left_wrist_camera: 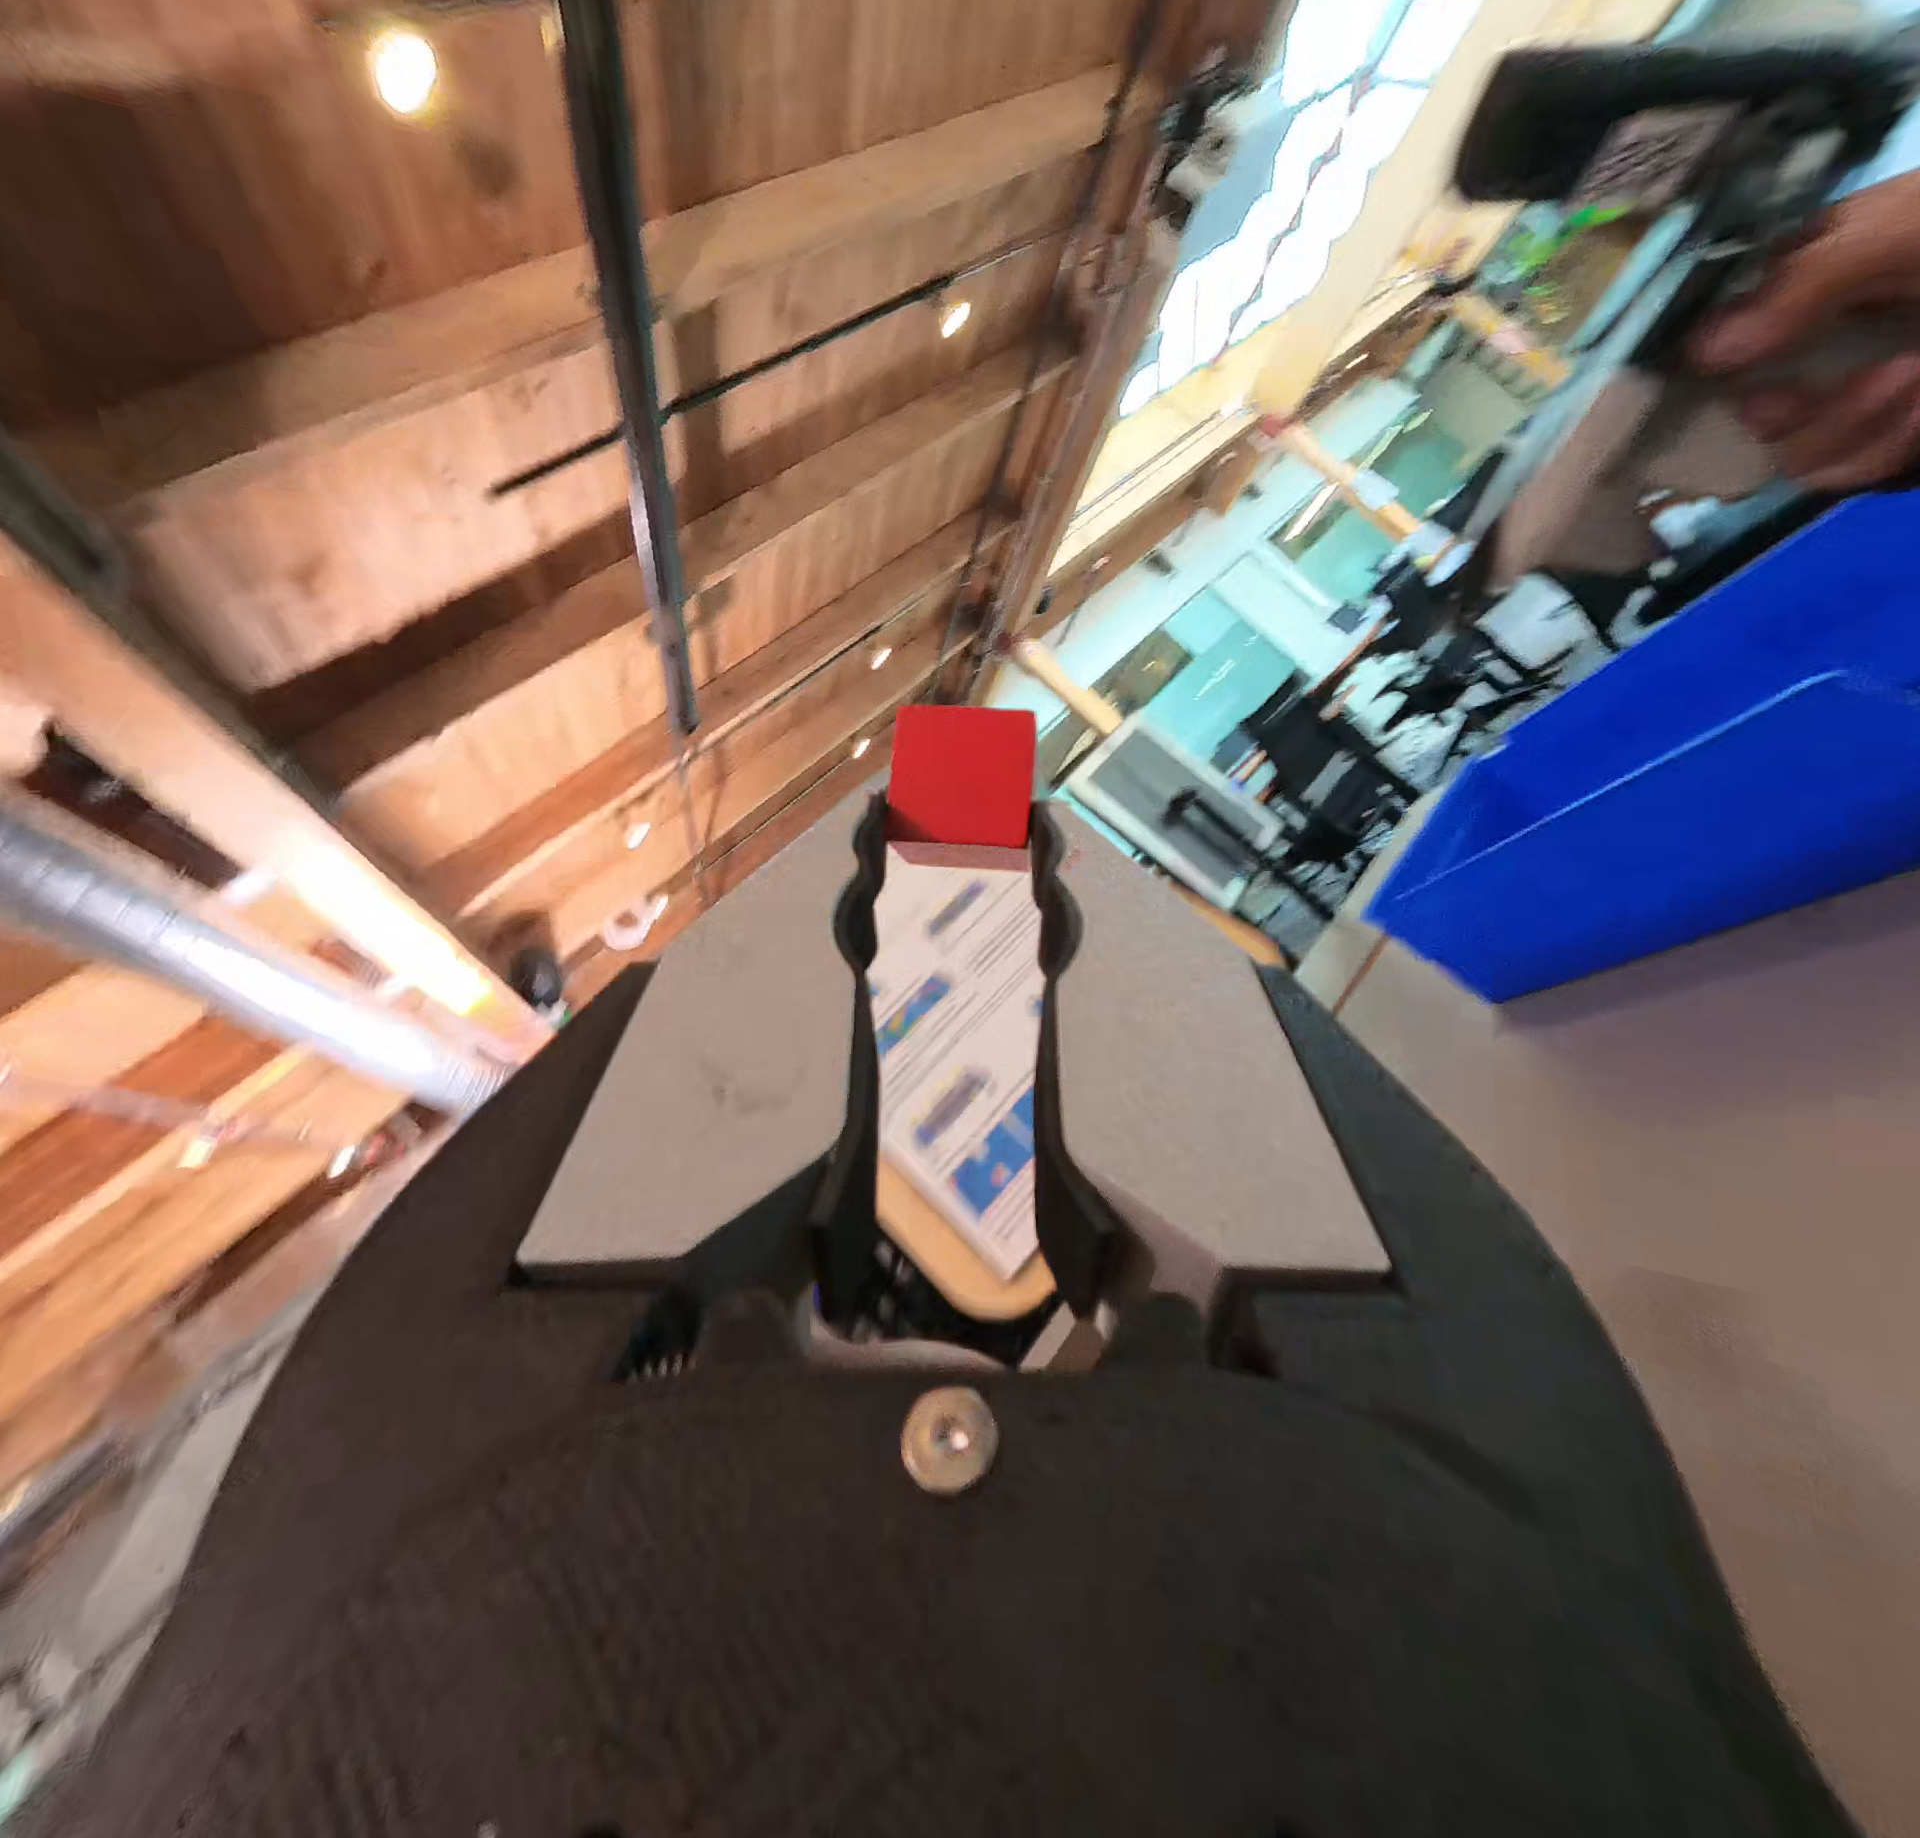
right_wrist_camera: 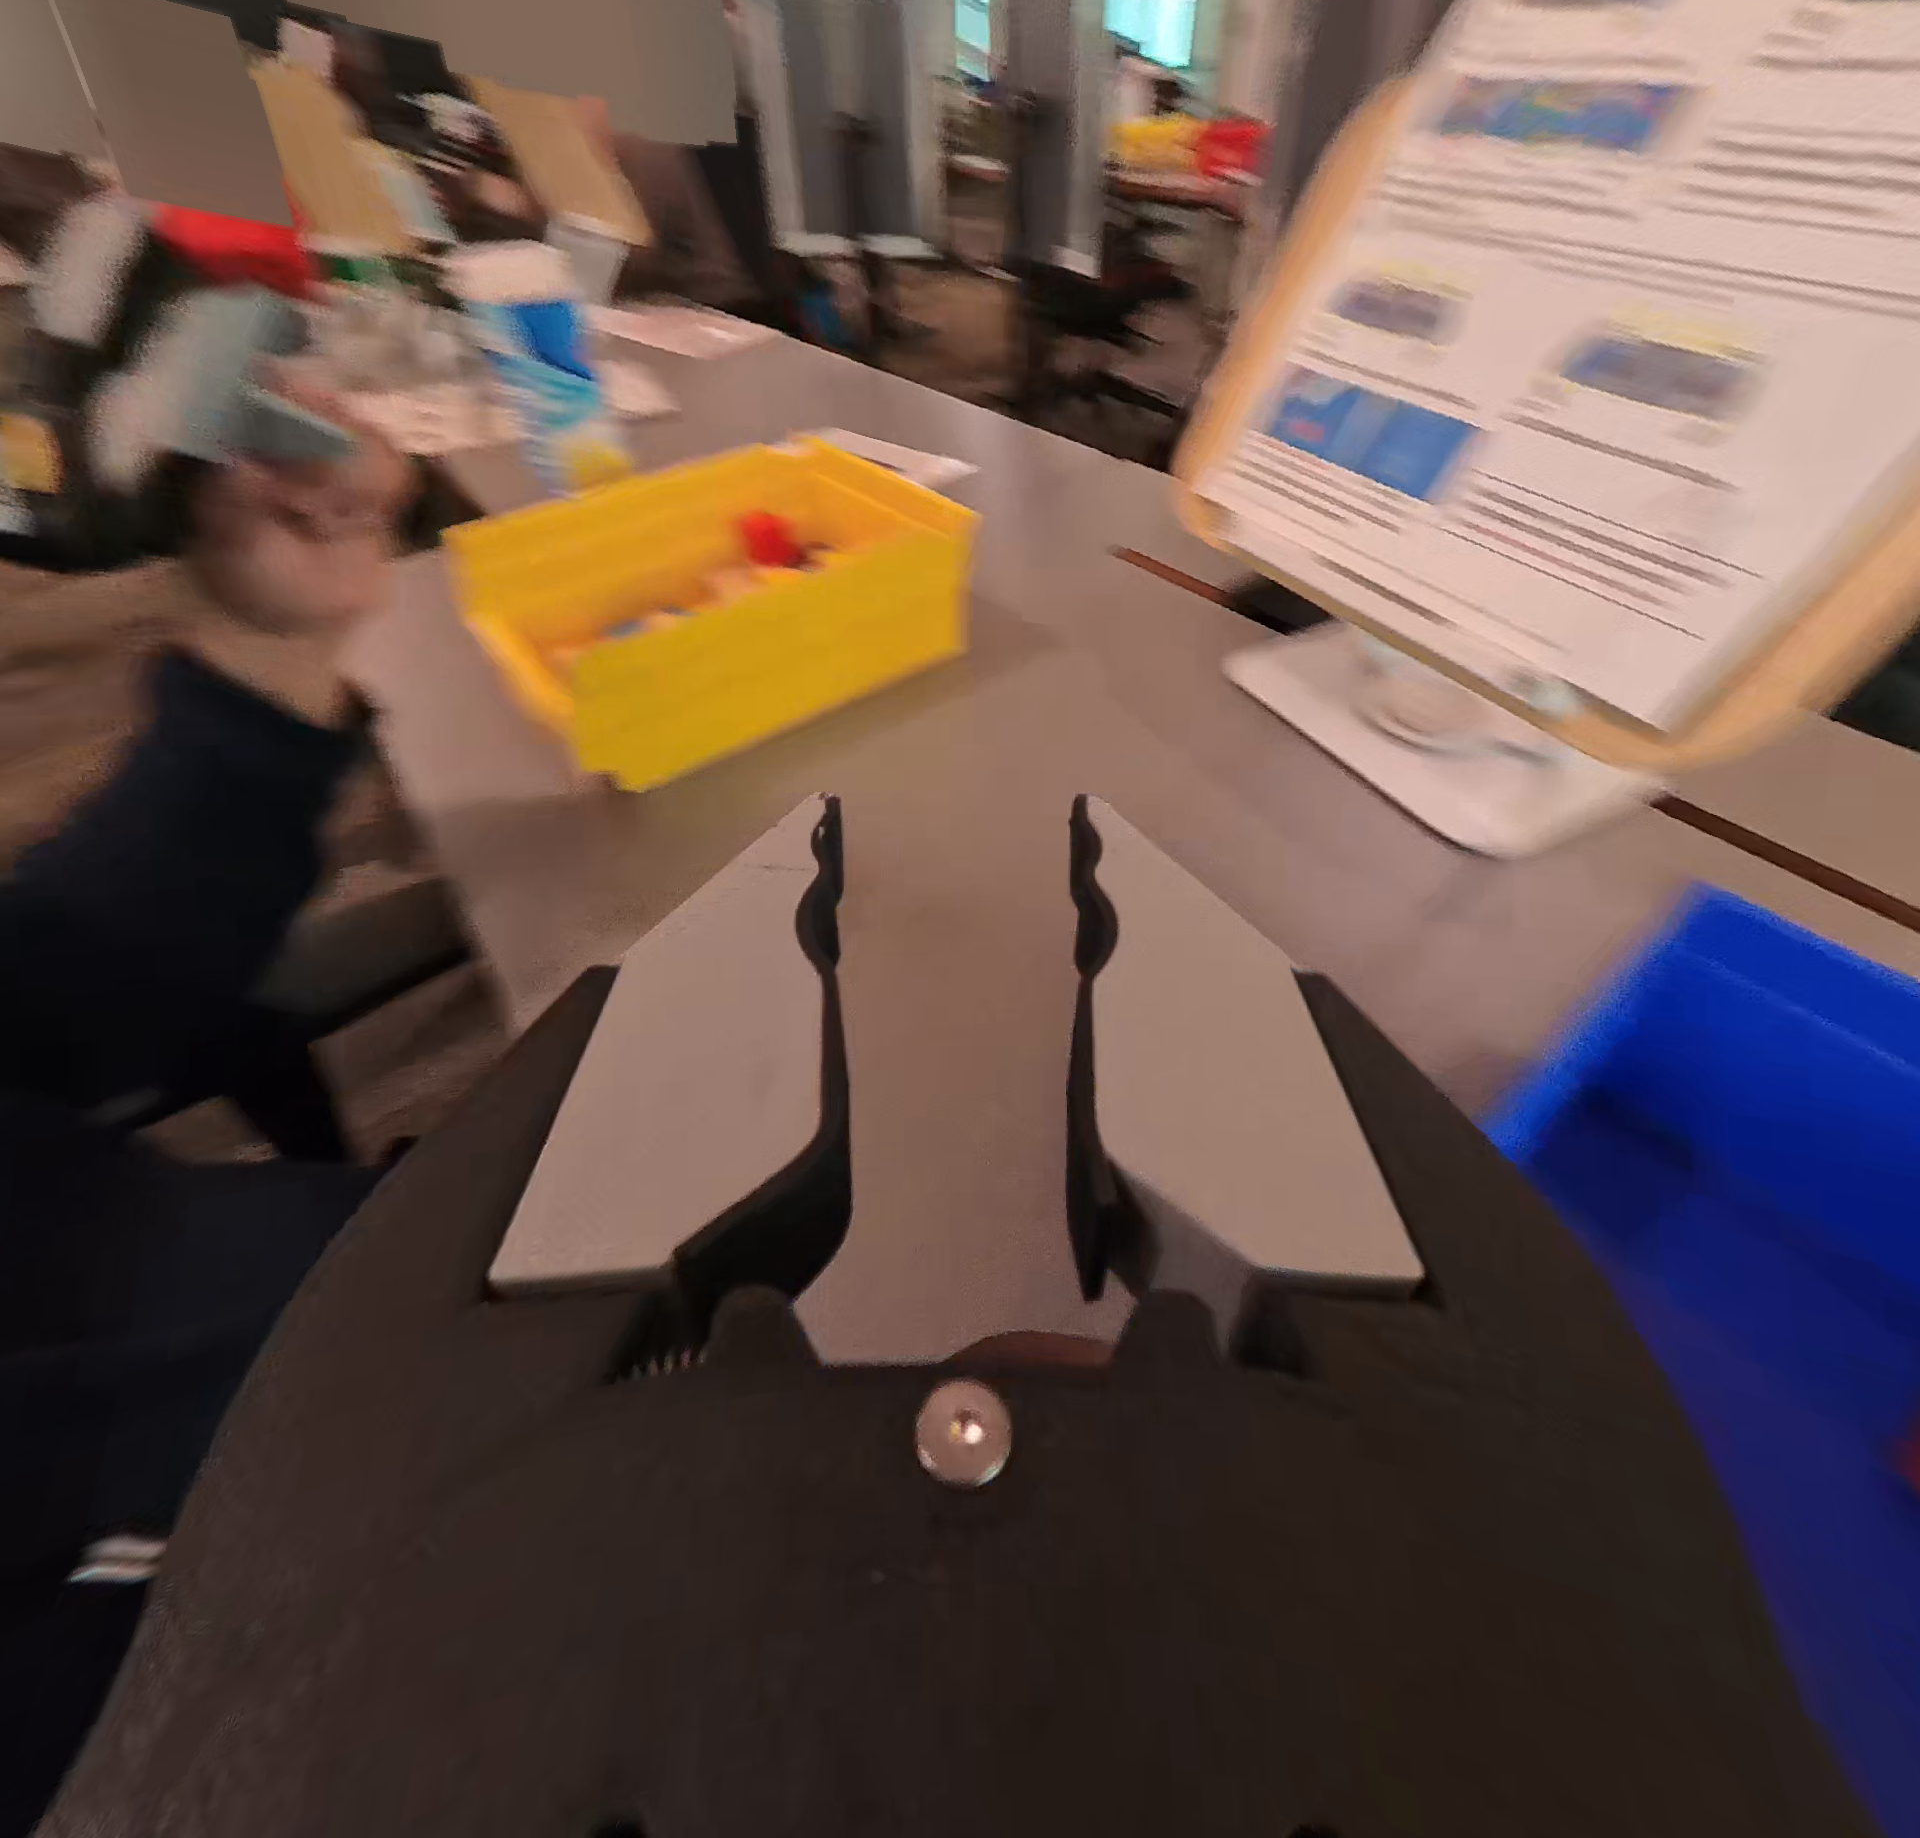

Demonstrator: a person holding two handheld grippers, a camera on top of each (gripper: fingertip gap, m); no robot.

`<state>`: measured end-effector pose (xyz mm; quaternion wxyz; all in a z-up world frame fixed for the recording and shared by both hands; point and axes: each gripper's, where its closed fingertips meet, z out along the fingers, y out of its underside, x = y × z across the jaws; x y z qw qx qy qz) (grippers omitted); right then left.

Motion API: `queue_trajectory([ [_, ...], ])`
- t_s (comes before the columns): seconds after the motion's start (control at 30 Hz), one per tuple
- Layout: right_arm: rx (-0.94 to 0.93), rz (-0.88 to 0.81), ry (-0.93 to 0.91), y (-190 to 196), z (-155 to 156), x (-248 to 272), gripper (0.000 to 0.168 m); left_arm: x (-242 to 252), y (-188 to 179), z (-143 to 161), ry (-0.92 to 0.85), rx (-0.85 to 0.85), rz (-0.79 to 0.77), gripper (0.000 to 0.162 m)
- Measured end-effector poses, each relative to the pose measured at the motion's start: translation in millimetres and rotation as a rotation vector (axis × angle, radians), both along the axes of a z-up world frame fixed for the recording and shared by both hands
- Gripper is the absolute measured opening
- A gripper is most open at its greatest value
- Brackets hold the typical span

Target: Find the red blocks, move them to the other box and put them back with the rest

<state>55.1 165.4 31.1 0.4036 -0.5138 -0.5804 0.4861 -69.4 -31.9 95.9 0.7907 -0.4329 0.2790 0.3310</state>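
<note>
**Inventory: one red block aloft, tongs and boxes**

Presently, I list what my two wrist cameras show.

- Left tongs (left_wrist_camera: 958, 832): closed on a red block (left_wrist_camera: 962, 789), pinched at the fingertips and carried in the air, camera tilted up toward a wooden ceiling.
- Right tongs (right_wrist_camera: 951, 824): jaws parted, nothing between them, above the grey bench (right_wrist_camera: 1091, 666).
- Blue box (left_wrist_camera: 1662, 801): on the bench, to the right of my left tongs; its corner also sits at the lower right of the right view.
- Yellow box (right_wrist_camera: 769, 635): farther along the bench, holding mixed blocks, one red piece (right_wrist_camera: 767, 538) among them, too blurred for detail.
- Printed board (right_wrist_camera: 1538, 354): on a white stand, right of the yellow box.
</note>
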Motion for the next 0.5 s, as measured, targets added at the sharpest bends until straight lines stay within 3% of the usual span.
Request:
queue_trajectory([
  [0.1, -0.01, 0.257, 0.073, -78.1, 15.2, -3.8, 0.042, 64.5, 15.0, -18.1, 0.132, -0.07, -0.103, 0.026],
  [0.23, -0.033, 0.451, 0.11, -146.0, 20.7, -1.4, 0.044, 99.2, 36.4, -41.7, 0.275, -0.127, -0.036, 0.026],
  [0.37, -0.018, 0.388, 0.082, -154.3, 10.7, -15.4, 0.046, 106.0, 54.3, -61.7, 0.352, -0.188, 0.042, 0.026],
  [0.5, -0.003, 0.354, 0.011, -149.6, -9.5, -29.8, 0.028, 113.2, 61.4, -70.7, 0.393, -0.187, 0.055, 0.026],
])
